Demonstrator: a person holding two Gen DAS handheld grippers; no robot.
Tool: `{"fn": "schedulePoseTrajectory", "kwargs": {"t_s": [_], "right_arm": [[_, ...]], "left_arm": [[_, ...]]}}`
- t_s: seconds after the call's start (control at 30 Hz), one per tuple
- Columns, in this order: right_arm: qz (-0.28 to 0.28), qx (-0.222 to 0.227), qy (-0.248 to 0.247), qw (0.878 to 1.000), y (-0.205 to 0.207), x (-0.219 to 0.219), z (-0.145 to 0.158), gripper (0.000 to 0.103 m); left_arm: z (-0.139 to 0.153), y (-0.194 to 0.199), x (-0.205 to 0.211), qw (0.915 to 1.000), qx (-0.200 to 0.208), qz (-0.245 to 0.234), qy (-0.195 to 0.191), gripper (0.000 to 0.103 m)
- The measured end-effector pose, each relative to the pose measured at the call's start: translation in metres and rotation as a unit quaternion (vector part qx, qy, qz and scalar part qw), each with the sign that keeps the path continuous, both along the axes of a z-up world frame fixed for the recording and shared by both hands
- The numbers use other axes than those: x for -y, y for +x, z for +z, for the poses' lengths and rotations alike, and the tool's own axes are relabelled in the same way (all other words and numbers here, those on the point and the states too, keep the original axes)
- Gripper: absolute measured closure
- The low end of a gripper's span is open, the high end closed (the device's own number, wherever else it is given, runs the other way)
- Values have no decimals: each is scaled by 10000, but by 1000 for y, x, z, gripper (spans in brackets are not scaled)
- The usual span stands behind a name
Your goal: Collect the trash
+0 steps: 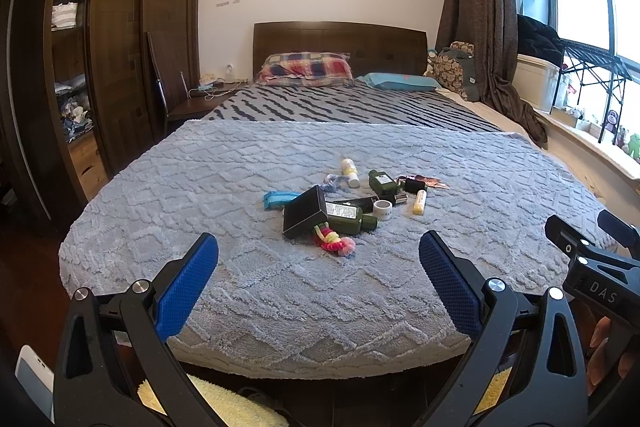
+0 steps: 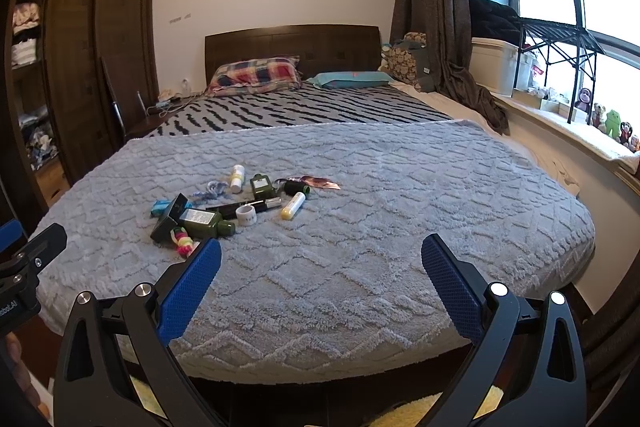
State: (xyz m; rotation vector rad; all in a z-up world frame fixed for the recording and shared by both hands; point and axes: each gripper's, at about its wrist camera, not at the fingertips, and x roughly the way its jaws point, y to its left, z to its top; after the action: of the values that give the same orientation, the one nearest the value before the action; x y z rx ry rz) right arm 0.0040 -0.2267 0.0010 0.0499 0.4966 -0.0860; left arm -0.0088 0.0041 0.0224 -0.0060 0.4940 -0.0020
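A pile of small items lies on the grey blanket (image 1: 248, 267) near the foot of the bed. It holds a black box (image 1: 303, 211), a dark green bottle (image 1: 349, 217), a smaller green bottle (image 1: 382, 182), a white tape roll (image 1: 383, 209), a yellow tube (image 1: 419, 201), a white-yellow bottle (image 1: 349, 171), a crumpled foil wrapper (image 1: 432, 183), a blue packet (image 1: 278, 198) and a colourful toy (image 1: 334, 239). My left gripper (image 1: 318, 255) is open and empty, short of the pile. My right gripper (image 2: 320, 259) is open and empty, right of the pile (image 2: 240, 203).
A wooden wardrobe (image 1: 120, 47) stands left of the bed, with a chair (image 1: 160, 91) and nightstand beside it. Pillows (image 1: 306, 69) lie at the headboard. A windowsill (image 2: 580, 131) with plush toys runs along the right. A yellow mat (image 1: 224, 403) lies on the floor below.
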Motion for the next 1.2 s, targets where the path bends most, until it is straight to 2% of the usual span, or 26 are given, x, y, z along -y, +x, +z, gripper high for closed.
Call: {"fn": "schedulePoseTrajectory", "kwargs": {"t_s": [0.37, 0.7, 0.87, 0.93, 1.07, 1.2], "right_arm": [[-6, -31, 35, 10000, 2, 2, -4, 3], [-111, 8, 223, 9997, 25, 9, -31, 3], [-173, 45, -43, 9998, 38, 8, -45, 3], [-150, -52, -40, 9999, 46, 9, -52, 3], [-93, -383, 419, 9983, 65, 19, -65, 3], [-102, -489, 446, 9978, 88, 19, -77, 3]], "left_arm": [[-6, 3, 1, 10000, -68, 34, 17, 8], [-35, 28, -2, 9994, -349, -71, 12, 8], [-48, 46, -9, 9996, -261, -32, 60, 8], [-57, 57, -13, 9994, -352, -6, 75, 8], [-74, 75, -16, 9984, -565, -77, -16, 8], [-92, 94, -14, 9966, -794, -214, -48, 8]]}}
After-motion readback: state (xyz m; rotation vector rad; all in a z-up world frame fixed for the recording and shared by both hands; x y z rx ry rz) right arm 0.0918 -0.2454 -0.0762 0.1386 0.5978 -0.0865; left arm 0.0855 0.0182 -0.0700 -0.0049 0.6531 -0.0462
